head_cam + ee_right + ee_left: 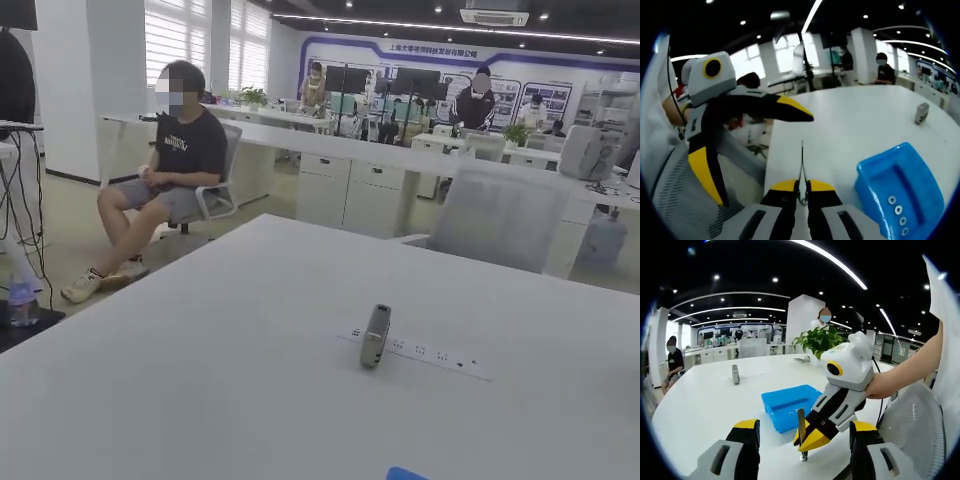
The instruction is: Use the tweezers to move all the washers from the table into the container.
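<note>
Right gripper view: tweezers (801, 160) clamped by right gripper (801, 186) fingers.
Left gripper (805, 425) fingers apart; 4 washers (898, 210) seen in container (867, 175).

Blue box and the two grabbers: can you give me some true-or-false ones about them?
1. The blue container has washers inside it. True.
2. The right gripper is open and holds nothing. False: its jaws are shut on the tweezers.
3. The left gripper has its jaws wide apart, with nothing between them. True.
4. The tweezers lie flat inside the container. False: the right gripper holds them outside the container, pointing down at the table.
5. A small grey device stands upright on the table. True.
</note>
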Action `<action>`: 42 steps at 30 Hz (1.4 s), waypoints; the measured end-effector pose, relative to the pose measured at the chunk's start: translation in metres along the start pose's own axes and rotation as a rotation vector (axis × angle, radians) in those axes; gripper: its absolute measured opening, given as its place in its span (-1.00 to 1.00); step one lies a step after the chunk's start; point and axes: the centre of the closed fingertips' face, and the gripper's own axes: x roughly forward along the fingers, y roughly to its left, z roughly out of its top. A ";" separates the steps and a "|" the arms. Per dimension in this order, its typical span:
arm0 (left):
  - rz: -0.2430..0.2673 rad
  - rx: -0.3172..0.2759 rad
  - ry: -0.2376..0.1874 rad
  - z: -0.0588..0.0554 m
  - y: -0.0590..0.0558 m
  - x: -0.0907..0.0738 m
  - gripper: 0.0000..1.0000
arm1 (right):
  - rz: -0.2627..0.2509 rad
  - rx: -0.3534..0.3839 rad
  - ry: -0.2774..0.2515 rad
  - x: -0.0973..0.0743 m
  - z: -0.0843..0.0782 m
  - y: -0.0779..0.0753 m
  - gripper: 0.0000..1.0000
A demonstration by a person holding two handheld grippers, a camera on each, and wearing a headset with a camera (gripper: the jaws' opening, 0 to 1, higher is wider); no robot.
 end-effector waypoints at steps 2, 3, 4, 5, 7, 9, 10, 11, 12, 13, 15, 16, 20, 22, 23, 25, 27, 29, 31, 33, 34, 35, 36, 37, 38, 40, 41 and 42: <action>-0.001 0.001 -0.001 0.000 0.000 0.000 0.48 | 0.002 -0.019 0.005 0.000 0.000 0.001 -0.92; -0.003 0.000 0.000 0.000 0.000 0.000 0.48 | 0.004 -0.027 0.009 0.001 -0.001 0.002 -0.92; -0.003 0.001 0.002 0.000 -0.001 0.000 0.48 | 0.005 -0.031 0.010 0.001 -0.001 0.003 -0.91; -0.004 0.003 0.003 0.000 -0.001 0.000 0.48 | 0.008 -0.035 0.011 0.001 -0.001 0.003 -0.91; -0.005 0.003 0.003 0.000 -0.001 0.001 0.48 | 0.014 -0.039 0.010 0.001 -0.002 0.004 -0.91; -0.005 0.002 0.004 0.000 -0.001 0.001 0.48 | 0.018 -0.060 0.022 0.000 -0.005 0.006 -0.91; -0.006 0.004 0.004 -0.001 -0.001 0.001 0.48 | 0.020 -0.091 0.029 0.000 -0.007 0.006 -0.91; -0.006 0.004 0.005 -0.001 -0.001 0.001 0.48 | 0.016 -0.108 0.030 -0.001 -0.007 0.005 -0.92; -0.007 0.004 0.005 -0.001 -0.001 0.001 0.48 | 0.016 -0.101 0.033 -0.001 -0.007 0.004 -0.93; -0.007 0.005 0.005 -0.001 -0.002 0.001 0.48 | 0.021 -0.104 0.035 -0.002 -0.008 0.005 -0.93; -0.008 0.006 0.006 -0.001 -0.002 0.001 0.47 | 0.019 -0.110 0.036 -0.002 -0.008 0.004 -0.94; -0.008 0.006 0.006 -0.001 -0.002 0.001 0.47 | 0.020 -0.109 0.037 -0.002 -0.007 0.004 -0.94; 0.000 -0.004 0.014 -0.003 0.000 0.001 0.48 | 0.004 -0.064 0.026 -0.003 -0.007 0.000 -0.94; -0.001 -0.012 0.015 -0.003 0.000 0.001 0.48 | -0.001 -0.045 0.026 -0.005 -0.008 -0.001 -0.94; -0.002 -0.011 0.017 -0.004 0.000 0.001 0.48 | -0.003 -0.035 0.025 -0.006 -0.008 -0.001 -0.94; -0.012 -0.011 0.021 -0.005 -0.002 0.001 0.48 | -0.018 -0.021 0.014 -0.011 -0.005 -0.003 -0.94; -0.019 -0.015 0.028 -0.006 -0.004 0.002 0.48 | -0.033 0.002 -0.018 -0.016 0.002 -0.006 -0.94; -0.019 -0.023 0.029 -0.006 -0.004 0.001 0.48 | -0.058 0.025 -0.057 -0.023 0.012 -0.010 -0.94; -0.019 -0.029 0.016 -0.004 -0.003 0.001 0.48 | -0.083 0.041 -0.076 -0.029 0.016 -0.017 -0.94; -0.032 -0.033 0.012 -0.003 -0.005 0.001 0.49 | -0.105 0.059 -0.103 -0.036 0.024 -0.023 -0.94; -0.038 -0.028 0.018 -0.004 -0.007 0.002 0.48 | -0.111 0.063 -0.109 -0.039 0.027 -0.025 -0.94; -0.041 -0.025 0.021 -0.004 -0.007 0.002 0.49 | -0.118 0.063 -0.119 -0.041 0.029 -0.028 -0.94; -0.045 -0.024 0.021 -0.004 -0.008 0.002 0.49 | -0.125 0.059 -0.126 -0.045 0.032 -0.031 -0.94; -0.052 -0.029 0.012 -0.002 -0.010 0.002 0.51 | -0.132 0.058 -0.134 -0.049 0.036 -0.032 -0.94; -0.056 -0.034 0.004 -0.001 -0.010 0.002 0.52 | -0.138 0.059 -0.148 -0.053 0.041 -0.034 -0.94; -0.049 -0.042 0.000 0.000 -0.009 0.001 0.53 | -0.151 0.067 -0.170 -0.060 0.049 -0.038 -0.94; -0.048 -0.046 -0.003 0.001 -0.009 0.001 0.54 | -0.155 0.067 -0.175 -0.062 0.051 -0.040 -0.94; -0.048 -0.048 -0.006 0.002 -0.009 0.001 0.54 | -0.165 0.065 -0.181 -0.066 0.054 -0.043 -0.94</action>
